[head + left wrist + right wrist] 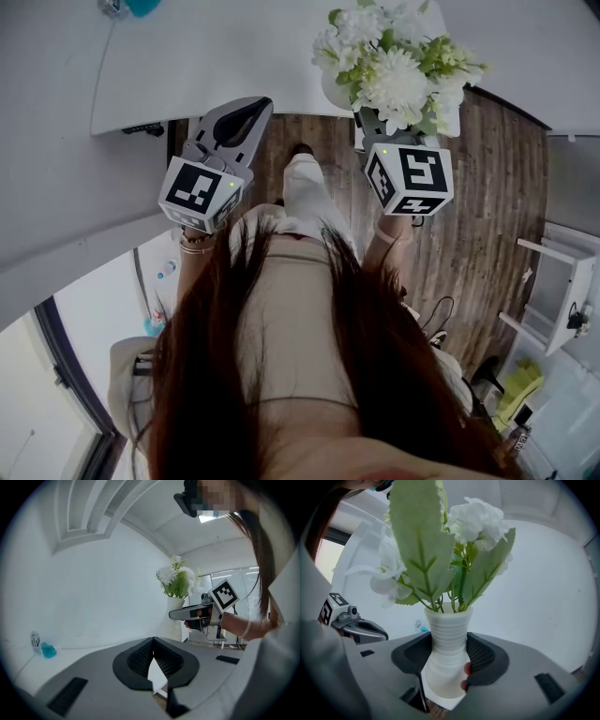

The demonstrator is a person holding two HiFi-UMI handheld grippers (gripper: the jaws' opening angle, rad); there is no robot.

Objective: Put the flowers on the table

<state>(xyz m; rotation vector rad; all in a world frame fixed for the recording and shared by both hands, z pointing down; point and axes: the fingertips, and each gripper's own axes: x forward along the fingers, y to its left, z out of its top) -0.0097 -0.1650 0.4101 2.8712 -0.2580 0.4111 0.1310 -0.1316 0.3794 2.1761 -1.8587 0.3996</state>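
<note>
flowers (478, 520) white, leaves green, in ribbed white vase (446, 679) gripped by right tongs (449, 638); left tongs (153, 644) closed.

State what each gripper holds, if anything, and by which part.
The right gripper clamps the vase of flowers by its ribbed body, below the rim. The left gripper is shut with nothing in it.

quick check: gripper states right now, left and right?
left gripper: shut, nothing between the jaws.
right gripper: shut on the white vase of flowers.
</note>
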